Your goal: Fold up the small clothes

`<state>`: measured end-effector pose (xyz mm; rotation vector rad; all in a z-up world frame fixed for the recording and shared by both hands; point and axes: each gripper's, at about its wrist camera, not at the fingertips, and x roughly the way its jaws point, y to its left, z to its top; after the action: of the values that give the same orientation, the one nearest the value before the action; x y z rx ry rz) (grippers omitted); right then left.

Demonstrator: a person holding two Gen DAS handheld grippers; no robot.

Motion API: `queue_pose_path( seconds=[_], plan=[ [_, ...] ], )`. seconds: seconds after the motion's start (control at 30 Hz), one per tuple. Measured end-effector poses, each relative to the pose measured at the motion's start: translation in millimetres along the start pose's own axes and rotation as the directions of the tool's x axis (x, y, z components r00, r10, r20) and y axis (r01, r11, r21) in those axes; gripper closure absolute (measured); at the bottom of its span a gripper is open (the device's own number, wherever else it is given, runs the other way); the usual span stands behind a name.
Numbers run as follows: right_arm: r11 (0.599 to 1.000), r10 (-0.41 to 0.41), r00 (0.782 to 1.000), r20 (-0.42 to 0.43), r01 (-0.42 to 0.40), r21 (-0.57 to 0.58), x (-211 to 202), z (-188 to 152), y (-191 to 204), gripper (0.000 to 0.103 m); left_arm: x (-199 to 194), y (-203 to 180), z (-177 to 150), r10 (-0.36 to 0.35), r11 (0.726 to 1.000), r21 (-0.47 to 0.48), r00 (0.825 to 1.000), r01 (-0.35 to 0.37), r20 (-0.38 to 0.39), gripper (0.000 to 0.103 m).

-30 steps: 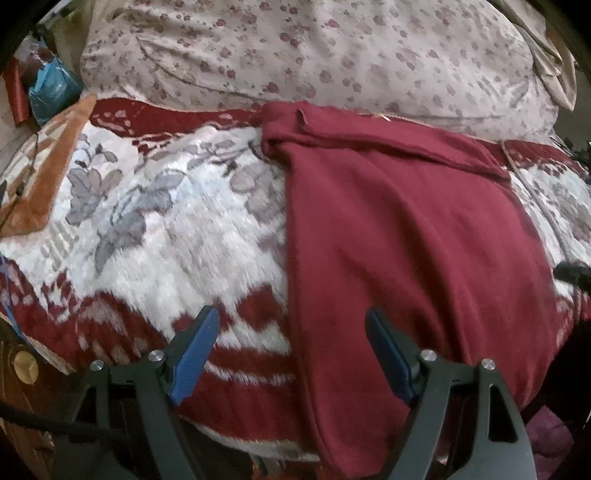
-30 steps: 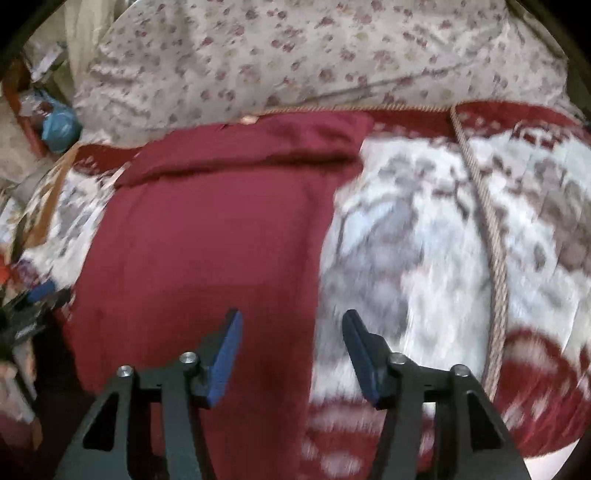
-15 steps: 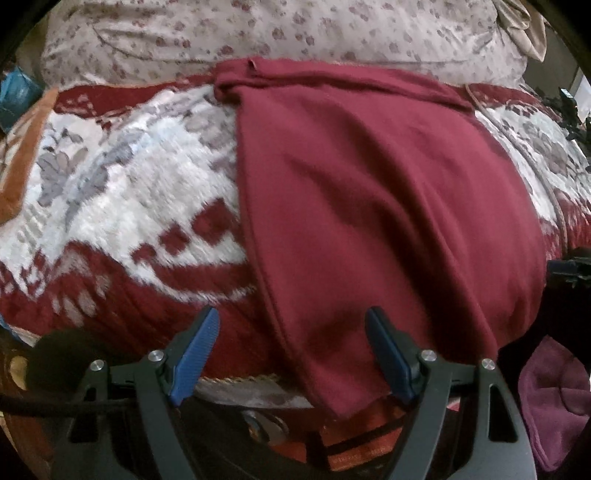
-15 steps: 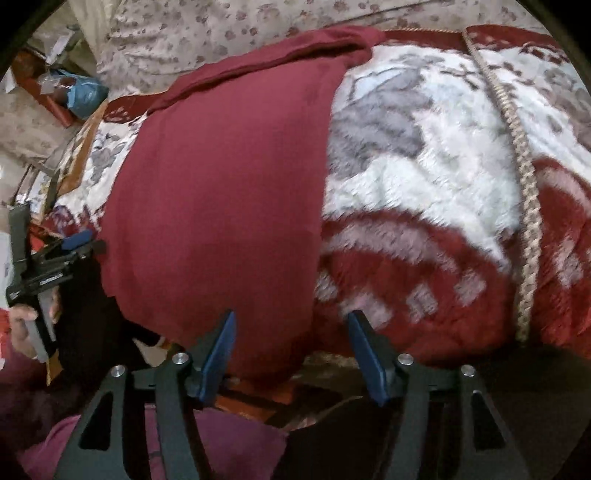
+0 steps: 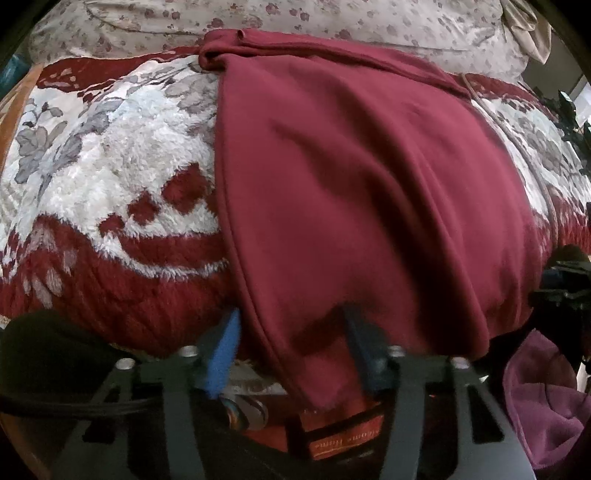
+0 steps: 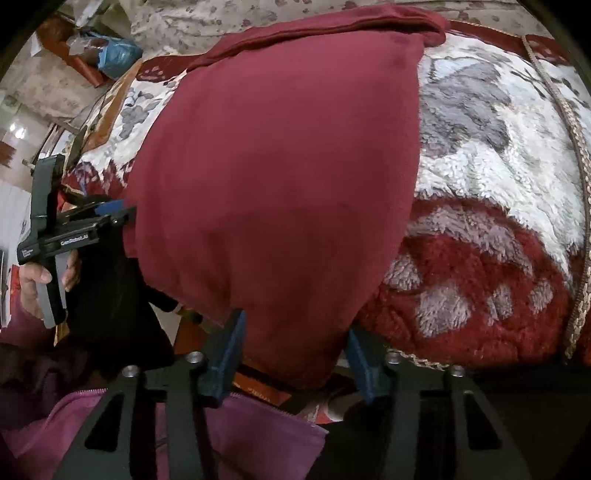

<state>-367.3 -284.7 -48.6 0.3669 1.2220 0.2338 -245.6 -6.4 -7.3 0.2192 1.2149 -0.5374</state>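
A dark red garment (image 5: 362,177) lies spread flat on a red and white plush blanket (image 5: 122,147), its near hem hanging over the bed's front edge. It also shows in the right wrist view (image 6: 280,177). My left gripper (image 5: 291,354) is open, its blue fingers either side of the hem's left corner. My right gripper (image 6: 295,354) is open, its fingers either side of the hem's right corner. The left gripper (image 6: 74,229), held in a hand, also shows at the left of the right wrist view. The fingertips are partly hidden by cloth.
A floral quilt (image 5: 332,18) lies along the back of the bed. A braided cord trim (image 6: 580,206) runs down the blanket at the right. A blue bag (image 6: 118,55) and clutter stand at the far left. My purple sleeve (image 6: 236,435) is below.
Both grippers have drawn back and dropped to the bed's front edge. The garment's hanging hem now lies between each gripper's fingers, which stand somewhat closer together.
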Motion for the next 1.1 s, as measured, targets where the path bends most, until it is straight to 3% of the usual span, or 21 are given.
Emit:
queue_pose_path(
  seconds=[0.1, 0.13, 0.3, 0.33, 0.4, 0.43, 0.6, 0.7, 0.9, 1.0, 1.1],
  plan=[
    [0.998, 0.065, 0.998, 0.023, -0.065, 0.021, -7, 1, -3, 0.063, -1, -2, -1, -0.003, 1.0, 0.012, 1.0, 0.003, 0.0, 0.065],
    [0.996, 0.087, 0.996, 0.036, -0.088, 0.033, -8, 1, -5, 0.063, 0, -2, -1, -0.006, 1.0, 0.011, 1.0, 0.006, 0.0, 0.065],
    [0.999, 0.046, 0.999, 0.001, -0.046, 0.026, 8, 7, -1, 0.061, 1, -2, -2, -0.018, 1.0, 0.011, 1.0, 0.017, 0.009, 0.064],
    [0.999, 0.051, 0.999, 0.002, -0.051, 0.006, 8, 8, 3, 0.063, 0, -1, -3, -0.015, 1.0, 0.012, 1.0, 0.015, 0.015, 0.067],
    [0.998, 0.057, 0.998, 0.027, -0.057, -0.007, 5, 10, 10, 0.085, -6, 3, -2, -0.048, 0.999, -0.012, 0.998, 0.049, 0.028, 0.097],
    [0.998, 0.069, 0.997, 0.04, -0.068, -0.007, 1, 13, 11, 0.091, -10, 5, 0, -0.075, 0.997, -0.026, 0.997, 0.076, 0.033, 0.097],
    [0.981, 0.193, 0.967, 0.168, -0.196, 0.003, -37, 33, 11, 0.091, -55, 20, 22, -0.154, 0.985, -0.057, 0.975, 0.165, 0.159, 0.097],
    [0.969, 0.238, 0.934, 0.264, -0.246, -0.005, -62, 56, 9, 0.091, -75, 29, 46, -0.169, 0.978, -0.081, 0.955, 0.194, 0.244, 0.097],
    [0.96, 0.227, 0.868, 0.442, -0.275, 0.048, -93, 126, -13, 0.091, -81, 48, 126, -0.134, 0.971, -0.141, 0.924, 0.195, 0.357, 0.097],
    [0.959, 0.189, 0.856, 0.481, -0.267, 0.097, -95, 164, -27, 0.091, -69, 56, 176, -0.104, 0.97, -0.164, 0.915, 0.18, 0.389, 0.097],
    [0.954, 0.146, 0.855, 0.498, -0.255, 0.159, -90, 207, -43, 0.091, -46, 64, 222, -0.089, 0.966, -0.193, 0.919, 0.174, 0.384, 0.097]
  ],
)
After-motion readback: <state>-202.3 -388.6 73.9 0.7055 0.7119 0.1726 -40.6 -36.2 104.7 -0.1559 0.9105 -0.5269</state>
